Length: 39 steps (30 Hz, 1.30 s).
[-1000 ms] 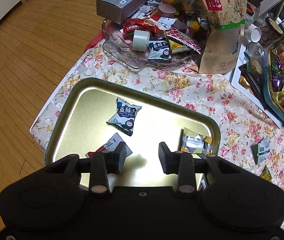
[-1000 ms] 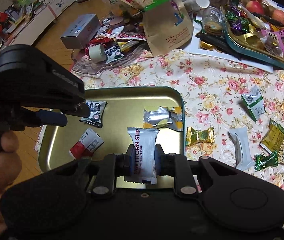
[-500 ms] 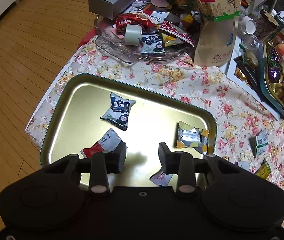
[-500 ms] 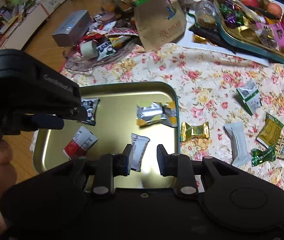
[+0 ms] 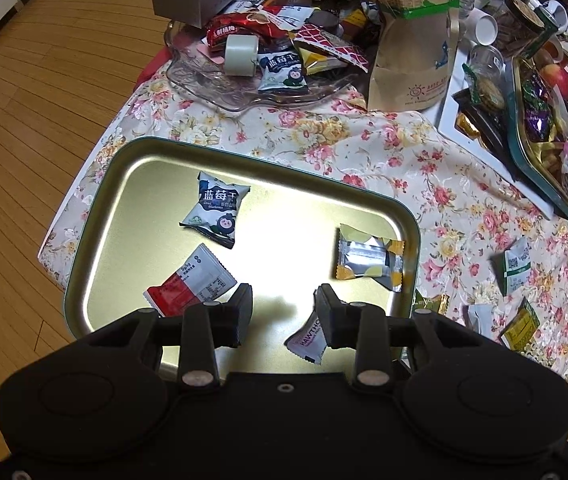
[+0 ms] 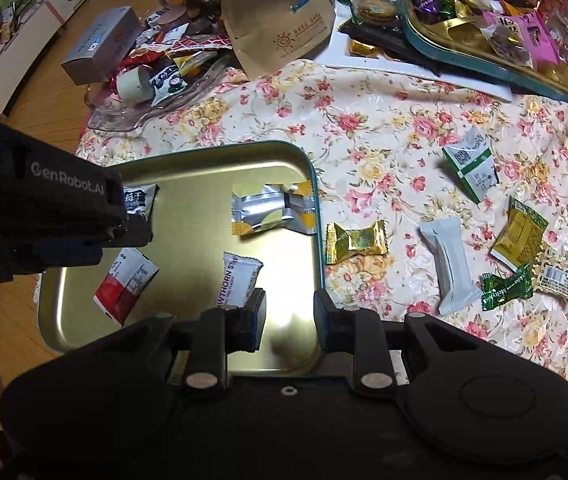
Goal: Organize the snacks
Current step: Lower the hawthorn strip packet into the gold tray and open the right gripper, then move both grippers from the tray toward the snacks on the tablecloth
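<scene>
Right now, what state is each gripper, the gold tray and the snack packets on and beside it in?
right gripper: open, empty, over the tray.
left gripper: open, empty.
hawthorn strip packet: released, lying flat in the tray.
gold tray: holds four packets.
blueberry packet: sealed, in the tray.
red-and-white packet: sealed, in the tray.
silver-and-yellow packet: in the tray, at its rim.
gold candy: on the cloth, outside the tray.

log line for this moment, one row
right gripper: open, empty | hawthorn strip: lying in gold tray | left gripper: open, empty, above tray
</scene>
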Available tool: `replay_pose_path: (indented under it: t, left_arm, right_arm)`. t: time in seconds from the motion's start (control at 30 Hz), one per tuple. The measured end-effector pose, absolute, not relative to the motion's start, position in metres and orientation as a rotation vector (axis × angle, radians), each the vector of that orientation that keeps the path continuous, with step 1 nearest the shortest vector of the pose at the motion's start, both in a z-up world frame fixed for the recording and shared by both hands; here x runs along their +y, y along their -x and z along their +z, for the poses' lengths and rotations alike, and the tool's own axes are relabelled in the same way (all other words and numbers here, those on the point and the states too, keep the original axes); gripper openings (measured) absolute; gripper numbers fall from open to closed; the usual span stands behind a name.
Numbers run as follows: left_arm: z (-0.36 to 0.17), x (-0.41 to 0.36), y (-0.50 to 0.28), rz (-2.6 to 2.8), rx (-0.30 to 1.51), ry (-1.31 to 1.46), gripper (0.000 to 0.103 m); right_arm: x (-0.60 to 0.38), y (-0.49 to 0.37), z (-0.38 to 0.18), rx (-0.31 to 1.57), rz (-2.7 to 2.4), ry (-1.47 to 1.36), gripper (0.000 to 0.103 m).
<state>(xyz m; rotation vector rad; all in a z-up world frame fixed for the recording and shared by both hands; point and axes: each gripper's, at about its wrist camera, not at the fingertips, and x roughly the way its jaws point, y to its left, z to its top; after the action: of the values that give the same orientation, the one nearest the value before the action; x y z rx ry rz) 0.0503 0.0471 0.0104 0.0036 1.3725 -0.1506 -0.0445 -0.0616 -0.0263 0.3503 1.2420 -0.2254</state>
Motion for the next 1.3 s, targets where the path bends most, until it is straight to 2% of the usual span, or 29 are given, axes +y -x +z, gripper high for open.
replay_pose_path:
  t: [1.3]
  left_arm:
    - [0.0,-0.035,-0.019,-0.276,1.409,-0.167,0.044]
  right_arm:
    - [-0.154,0.092,-0.049,1.308,-0.44,-0.457,0.028]
